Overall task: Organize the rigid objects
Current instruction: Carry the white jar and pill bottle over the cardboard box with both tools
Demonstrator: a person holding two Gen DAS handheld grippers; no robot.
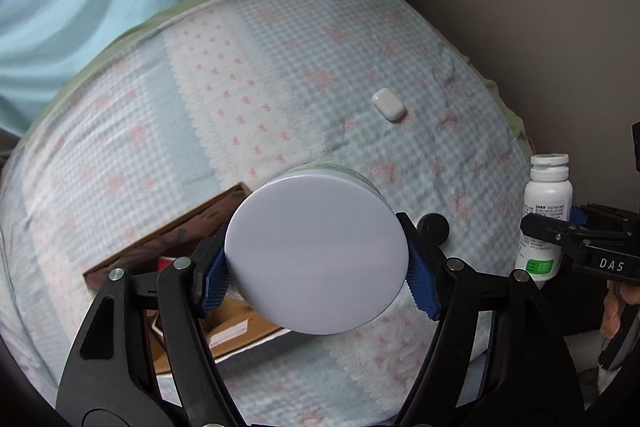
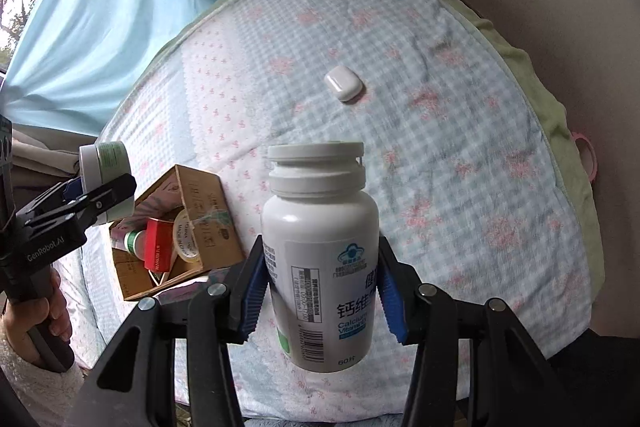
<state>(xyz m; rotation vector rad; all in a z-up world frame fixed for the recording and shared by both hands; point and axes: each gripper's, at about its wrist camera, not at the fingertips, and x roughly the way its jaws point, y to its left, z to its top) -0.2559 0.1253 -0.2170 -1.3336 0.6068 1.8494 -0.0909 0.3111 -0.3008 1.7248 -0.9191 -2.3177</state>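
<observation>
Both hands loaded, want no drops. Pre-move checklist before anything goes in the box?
1. Left gripper clamped on round jar: ok.
2. Right gripper clamped on white pill bottle: ok.
3. Bottle cap seated: not ok, looks lifted.
4. Cardboard box open: ok.
5. Free space in the box: cannot tell, it already holds items.
6. Small white case and black disc on the bedspread, clear of both grippers: ok.

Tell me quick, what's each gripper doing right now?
Left gripper: shut on the round white-lidded jar, held above the bed.
Right gripper: shut on the white calcium supplement bottle, upright, lifted off the bed.
</observation>
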